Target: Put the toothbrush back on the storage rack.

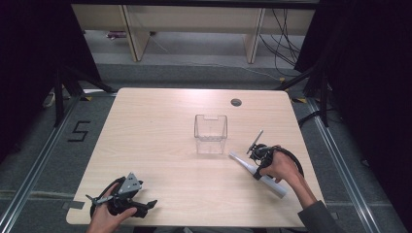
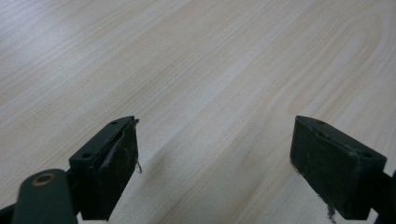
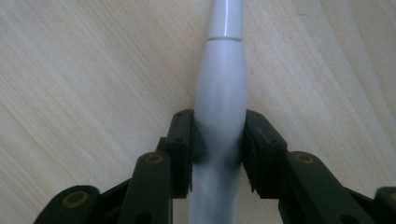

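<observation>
- Progress, as we judge it: the grasp looks made, the carry not begun. Our right gripper (image 3: 218, 154) has its two jaws clenched on the sides of the white electric toothbrush handle (image 3: 220, 93), which lies flat on the table (image 1: 160, 126).
- From the high view, the toothbrush handle (image 1: 269, 184) lies on the right side of the table, slanting toward us, its narrow end pointing at the clear plastic container (image 1: 211, 133); our right gripper (image 1: 256, 164) sits over its middle.
- What we take to be left: lifting the handle, carrying it over and lowering it into the container, which stands upright and looks empty.
- Our left gripper (image 1: 149, 206) rests at the near left corner, well apart from the work, jaws spread wide over bare wood and grasping nothing.
- Nothing lies between the handle and the container; we only need to clear its near wall. A round cable hole (image 1: 236, 102) sits beyond it, out of the way.
</observation>
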### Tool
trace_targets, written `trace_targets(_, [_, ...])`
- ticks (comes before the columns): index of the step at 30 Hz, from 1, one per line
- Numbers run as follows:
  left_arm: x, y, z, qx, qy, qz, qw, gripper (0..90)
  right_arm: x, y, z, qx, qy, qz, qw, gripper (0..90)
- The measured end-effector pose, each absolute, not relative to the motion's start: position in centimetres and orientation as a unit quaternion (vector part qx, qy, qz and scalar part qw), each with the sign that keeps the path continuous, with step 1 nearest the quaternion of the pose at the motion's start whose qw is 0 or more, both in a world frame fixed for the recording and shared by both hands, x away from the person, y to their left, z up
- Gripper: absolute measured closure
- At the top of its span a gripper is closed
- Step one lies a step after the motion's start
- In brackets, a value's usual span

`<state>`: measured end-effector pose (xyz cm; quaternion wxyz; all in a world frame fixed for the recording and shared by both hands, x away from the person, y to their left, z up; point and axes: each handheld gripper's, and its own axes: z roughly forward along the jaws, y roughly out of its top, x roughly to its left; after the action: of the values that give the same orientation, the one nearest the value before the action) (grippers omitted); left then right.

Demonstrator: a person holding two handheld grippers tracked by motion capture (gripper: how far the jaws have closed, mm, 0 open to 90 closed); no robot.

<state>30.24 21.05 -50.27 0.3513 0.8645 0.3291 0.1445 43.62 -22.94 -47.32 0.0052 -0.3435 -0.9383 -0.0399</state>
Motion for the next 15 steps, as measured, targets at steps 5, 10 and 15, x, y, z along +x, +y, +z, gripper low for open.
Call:
trace_targets(5, [30.38,21.10,-50.21,0.868,0.321,0.152,0.346,14.9,43.74,-23.03,-47.39,-0.330,-0.944,-0.033,0.003,64.8])
trace_targets(10, [30.23,21.01,-50.29,0.864,0.329,0.143,0.352,14.9,43.55,-22.87,-47.32,-0.337,-0.941,-0.026,0.004,66.2])
trace_targets(15, [30.40,21.11,-50.23,0.868,0.320,0.152,0.348,14.9,43.75,-22.80,-47.37,-0.321,-0.947,-0.015,-0.001,66.6])
